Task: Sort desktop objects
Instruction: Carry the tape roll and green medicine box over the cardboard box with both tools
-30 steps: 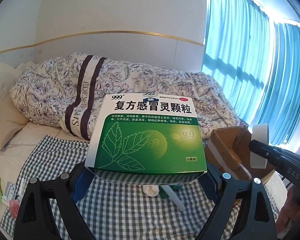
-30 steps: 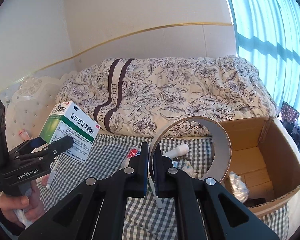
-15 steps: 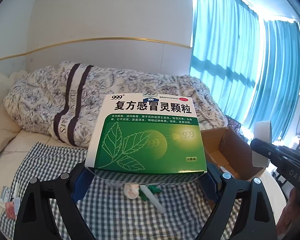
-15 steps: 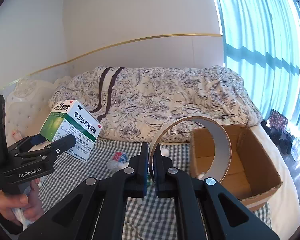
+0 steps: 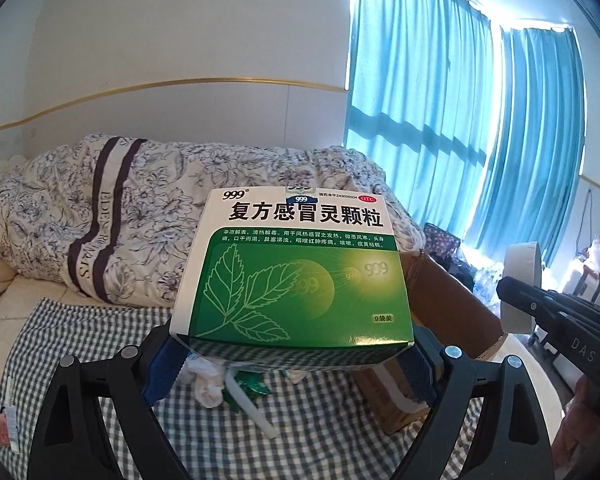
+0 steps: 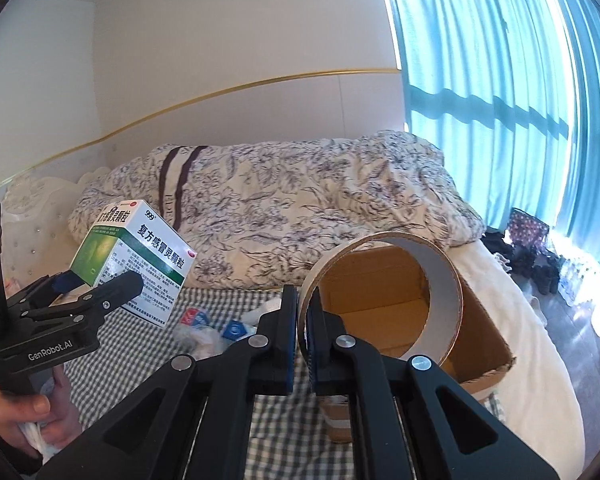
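Observation:
A green and white medicine box point(image 5: 296, 268) fills the left wrist view, held in the air by my left gripper point(image 5: 292, 356), which is shut on its two sides. The same medicine box point(image 6: 136, 256) shows at the left of the right wrist view. My right gripper point(image 6: 303, 320) is shut on the wall of a wide tape roll point(image 6: 384, 296), held upright over the open cardboard box point(image 6: 484, 336). In the left wrist view the tape roll point(image 5: 520, 284) appears at the right edge, beside the cardboard box point(image 5: 448, 300).
A checked cloth point(image 5: 100, 360) covers the bed, with crumpled tissue point(image 5: 208, 384), a white tube point(image 5: 252, 412) and small packets point(image 6: 234, 330) on it. A flowered duvet point(image 6: 300, 208) lies behind. Blue curtains point(image 5: 460, 120) hang at the right. A hand point(image 6: 24, 416) holds the left gripper.
Both grippers have swung right toward the cardboard box and curtains, still holding the medicine box and the tape roll. The tape roll now hangs over the box opening.

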`<state>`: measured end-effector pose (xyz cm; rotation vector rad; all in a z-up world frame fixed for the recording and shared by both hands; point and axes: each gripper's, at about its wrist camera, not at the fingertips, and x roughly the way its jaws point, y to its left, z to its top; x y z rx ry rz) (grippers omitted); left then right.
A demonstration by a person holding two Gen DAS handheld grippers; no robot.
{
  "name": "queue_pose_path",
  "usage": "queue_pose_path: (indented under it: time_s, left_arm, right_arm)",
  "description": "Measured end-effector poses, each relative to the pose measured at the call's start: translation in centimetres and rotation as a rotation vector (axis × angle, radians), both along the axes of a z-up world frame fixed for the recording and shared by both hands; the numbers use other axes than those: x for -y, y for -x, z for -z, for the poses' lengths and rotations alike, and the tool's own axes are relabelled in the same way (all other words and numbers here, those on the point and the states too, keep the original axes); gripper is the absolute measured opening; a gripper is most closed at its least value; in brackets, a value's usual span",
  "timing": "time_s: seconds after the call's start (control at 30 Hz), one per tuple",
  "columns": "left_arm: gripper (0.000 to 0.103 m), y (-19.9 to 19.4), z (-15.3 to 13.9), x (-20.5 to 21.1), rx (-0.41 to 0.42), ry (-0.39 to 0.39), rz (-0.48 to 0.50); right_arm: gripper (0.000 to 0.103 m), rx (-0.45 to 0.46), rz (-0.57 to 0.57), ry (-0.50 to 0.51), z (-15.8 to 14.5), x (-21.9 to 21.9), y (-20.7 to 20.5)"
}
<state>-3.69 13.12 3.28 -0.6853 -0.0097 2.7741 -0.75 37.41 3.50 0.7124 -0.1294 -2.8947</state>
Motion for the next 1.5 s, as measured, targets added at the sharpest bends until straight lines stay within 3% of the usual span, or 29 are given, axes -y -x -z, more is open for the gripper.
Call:
queue_pose_path:
  time_s: [0.6, 1.03, 1.23, 1.5]
  left_arm:
    - [0.092, 3.0, 1.9, -10.1, 0.032, 0.04, 0.138]
    - [0.092, 6.6, 4.9, -14.6, 0.095, 0.088, 0.202]
    - [0.092, 8.9, 7.3, -16.3, 0.18, 0.107, 0.232]
    - [0.093, 11.0, 9.4, -18.2, 0.215, 0.135, 0.252]
  right_arm:
    - [0.004, 0.04, 0.096, -0.007, 1.2, -8.2, 2.4]
    - [0.004, 0.11, 0.067, 0.001, 4.1, -9.8, 5.9]
    - [0.004, 0.191, 0.043, 0.021, 6.3, -10.5, 7.9]
    - [0.004, 0.257, 0.039, -0.015, 8.3, -11.0, 9.9]
